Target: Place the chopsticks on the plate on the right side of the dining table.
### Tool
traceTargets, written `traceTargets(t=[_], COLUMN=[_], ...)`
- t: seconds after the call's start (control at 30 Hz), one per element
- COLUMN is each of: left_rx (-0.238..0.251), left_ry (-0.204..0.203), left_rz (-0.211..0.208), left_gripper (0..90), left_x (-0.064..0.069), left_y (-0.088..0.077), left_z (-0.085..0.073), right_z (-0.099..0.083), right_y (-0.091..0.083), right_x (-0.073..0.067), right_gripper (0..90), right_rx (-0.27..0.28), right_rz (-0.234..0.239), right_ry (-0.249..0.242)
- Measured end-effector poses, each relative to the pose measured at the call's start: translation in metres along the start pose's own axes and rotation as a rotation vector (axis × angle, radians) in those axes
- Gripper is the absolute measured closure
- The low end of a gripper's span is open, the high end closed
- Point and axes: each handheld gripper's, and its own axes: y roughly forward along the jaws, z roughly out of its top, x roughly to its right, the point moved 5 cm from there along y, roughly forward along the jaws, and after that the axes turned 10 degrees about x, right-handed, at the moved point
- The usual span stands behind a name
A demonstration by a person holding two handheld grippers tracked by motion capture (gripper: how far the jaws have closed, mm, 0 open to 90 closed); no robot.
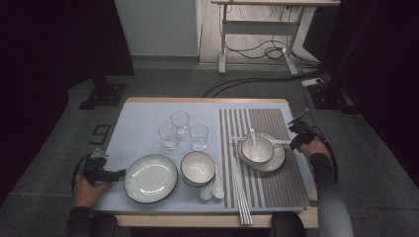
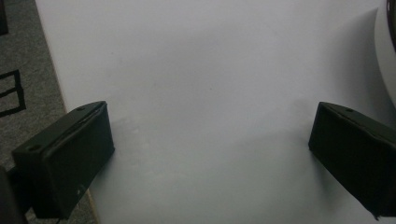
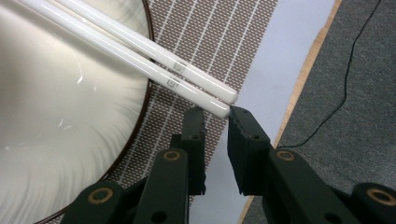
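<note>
A pair of white chopsticks (image 3: 140,51) lies across the rim of a cream plate (image 3: 70,116) on the striped placemat (image 3: 210,42). Their near ends sit right at the tips of my right gripper (image 3: 216,114). Its jaws stand a narrow gap apart, the lower chopstick's end is in line with that gap, and I see no pad pressing on it. From above, the right gripper (image 1: 292,143) is at the plate's (image 1: 276,160) right side. My left gripper (image 2: 210,109) is wide open over bare tabletop, beside the large empty plate (image 1: 150,178) at the front left.
A bowl (image 1: 257,149) with a spoon stands on the right plate. Three glasses (image 1: 180,129) stand mid-table. A second bowl (image 1: 197,168), two white spoons (image 1: 212,190) and another chopstick pair (image 1: 239,192) lie near the front. The table's wooden edge (image 3: 299,88) is beside my right jaws.
</note>
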Motion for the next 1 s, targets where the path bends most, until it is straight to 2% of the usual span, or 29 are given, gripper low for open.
traceTargets(t=[0.23,0.43,1.0], left_rx=[0.0,0.0,0.0], left_ry=[0.0,0.0,0.0], left_rz=[0.0,0.0,0.0], left_gripper=[0.0,0.0,0.0], left_x=[0.0,0.0,0.0], left_y=[0.0,0.0,0.0], left_z=[0.0,0.0,0.0], right_z=[0.0026,0.0024,0.005], right_y=[0.0002,0.001,0.007], right_x=[-0.003,-0.0007,0.0046], right_gripper=[75.8,63.6,66.1], right_rx=[-0.003,-0.006,0.005], right_rz=[0.006,-0.01,-0.034], right_ry=[-0.005,-0.002,0.018])
